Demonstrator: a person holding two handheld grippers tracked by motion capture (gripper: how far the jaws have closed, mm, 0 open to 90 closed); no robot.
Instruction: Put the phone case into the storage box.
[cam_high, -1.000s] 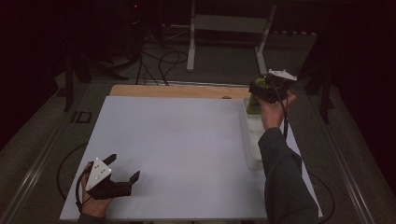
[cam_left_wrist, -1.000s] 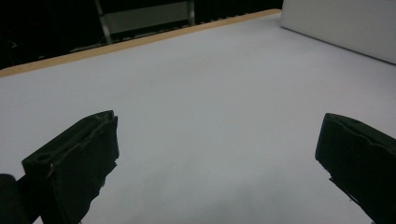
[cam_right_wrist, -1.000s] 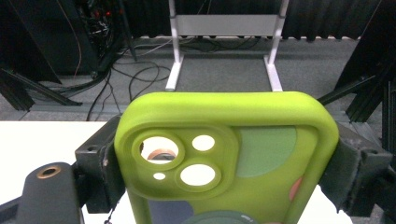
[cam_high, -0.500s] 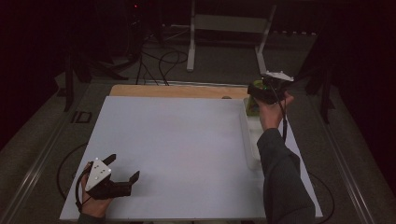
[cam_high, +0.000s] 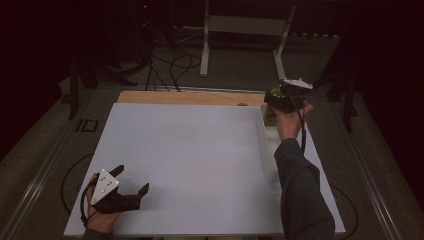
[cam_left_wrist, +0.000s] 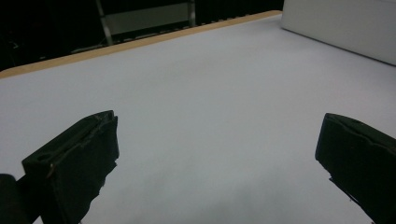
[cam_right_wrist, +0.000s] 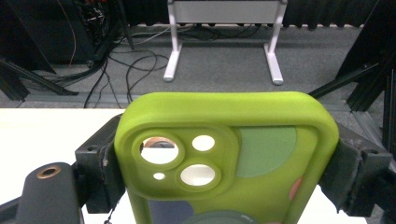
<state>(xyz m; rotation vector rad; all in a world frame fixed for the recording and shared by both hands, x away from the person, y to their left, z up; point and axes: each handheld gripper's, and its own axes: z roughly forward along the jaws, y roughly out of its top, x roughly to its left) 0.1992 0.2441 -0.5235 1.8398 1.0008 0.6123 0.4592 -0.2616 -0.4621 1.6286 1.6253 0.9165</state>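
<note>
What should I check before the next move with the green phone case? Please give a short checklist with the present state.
1. Right gripper shut on the green phone case, a jaw on each side: ok.
2. Case lifted above the white bin: ok.
3. Left gripper open, nothing between its jaws: ok.
4. White table sheet bare in the middle: ok.
5. What else lies in the bin: cannot tell.

Lime-green phone case (cam_right_wrist: 224, 154) — darker green patches, white table (cam_high: 190, 160), black gripper (cam_left_wrist: 224, 158)

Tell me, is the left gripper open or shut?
Open: the left gripper has its jaws wide apart, with bare white table between them.
</note>
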